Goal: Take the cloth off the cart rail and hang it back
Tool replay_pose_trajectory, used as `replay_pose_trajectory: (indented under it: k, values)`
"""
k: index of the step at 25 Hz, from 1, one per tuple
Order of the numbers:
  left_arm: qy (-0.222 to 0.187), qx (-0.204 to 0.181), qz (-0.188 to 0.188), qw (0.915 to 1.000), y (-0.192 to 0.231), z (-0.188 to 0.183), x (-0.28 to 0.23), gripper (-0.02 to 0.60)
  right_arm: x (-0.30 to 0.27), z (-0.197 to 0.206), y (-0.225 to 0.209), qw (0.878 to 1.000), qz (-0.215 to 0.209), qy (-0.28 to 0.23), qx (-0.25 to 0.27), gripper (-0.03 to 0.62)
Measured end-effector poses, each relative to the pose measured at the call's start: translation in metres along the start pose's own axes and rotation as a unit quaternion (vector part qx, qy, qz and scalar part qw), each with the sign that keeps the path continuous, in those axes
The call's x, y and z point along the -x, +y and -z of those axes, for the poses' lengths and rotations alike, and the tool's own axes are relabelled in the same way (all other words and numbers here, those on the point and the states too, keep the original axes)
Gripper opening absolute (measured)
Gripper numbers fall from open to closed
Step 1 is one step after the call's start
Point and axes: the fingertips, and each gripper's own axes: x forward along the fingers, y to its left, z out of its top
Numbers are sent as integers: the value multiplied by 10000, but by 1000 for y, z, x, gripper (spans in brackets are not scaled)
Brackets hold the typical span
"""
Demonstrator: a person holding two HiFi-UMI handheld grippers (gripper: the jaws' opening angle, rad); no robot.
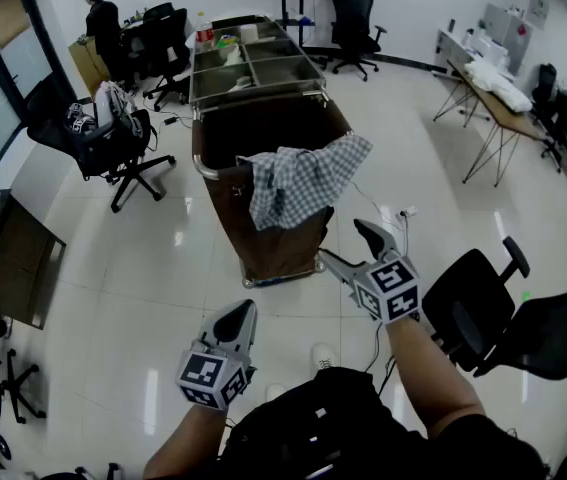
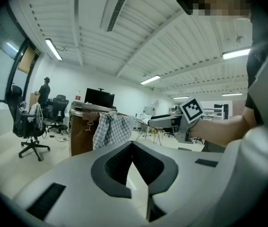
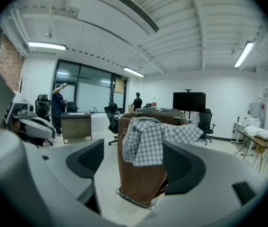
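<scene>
A grey-and-white checked cloth (image 1: 303,180) hangs over the near rail of a cart (image 1: 225,138) with a brown bag, spilling down its front right corner. My right gripper (image 1: 349,246) stands open a short way in front of the cart and points at it, with nothing between its fingers. In the right gripper view the cloth (image 3: 149,141) and the cart's bag (image 3: 141,183) show beyond the wide jaws of the right gripper (image 3: 134,156). My left gripper (image 1: 236,320) is lower and nearer to me, shut and empty. In the left gripper view its tips (image 2: 132,145) meet, and the cloth (image 2: 113,129) hangs far off.
The cart's top tray (image 1: 253,68) holds bottles and small items. Black office chairs (image 1: 113,143) stand to the left, another chair (image 1: 483,298) close by my right arm. Desks (image 1: 493,88) line the right side. A person (image 1: 101,23) stands at the far left.
</scene>
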Motion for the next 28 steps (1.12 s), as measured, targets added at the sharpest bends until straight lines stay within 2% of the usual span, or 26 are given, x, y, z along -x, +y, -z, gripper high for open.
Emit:
replay_pose_trajectory:
  k: [3,8,12,16,20,23,28]
  values:
    - [-92,108,-143,9998,-1,-13,-16,-2,-34,-12,-49,9992,359,-146,-65,414]
    - [-152,74,-551,9983,11,-29,-35,-2,-101,-12,-109,9953,750,-90,-600,474]
    - [-247,91,-869,9959,19,-37,-51,-2,-145,0,-118,9964,703,74,-466,497]
    - [-336,57,-999,9944,22,-48,-69,-2,-171,9,-115,9970,639,137,-422,496]
    - [-371,21,-1091,9933,21,-57,-75,-2,-183,16,-116,9955,806,136,-473,495]
    - [-354,65,-1158,9926,24,-56,-74,-2,-189,18,-119,9940,944,198,-506,452]
    - [-290,80,-1260,9916,34,-48,-68,-2,-194,14,-128,9927,936,48,-754,337]
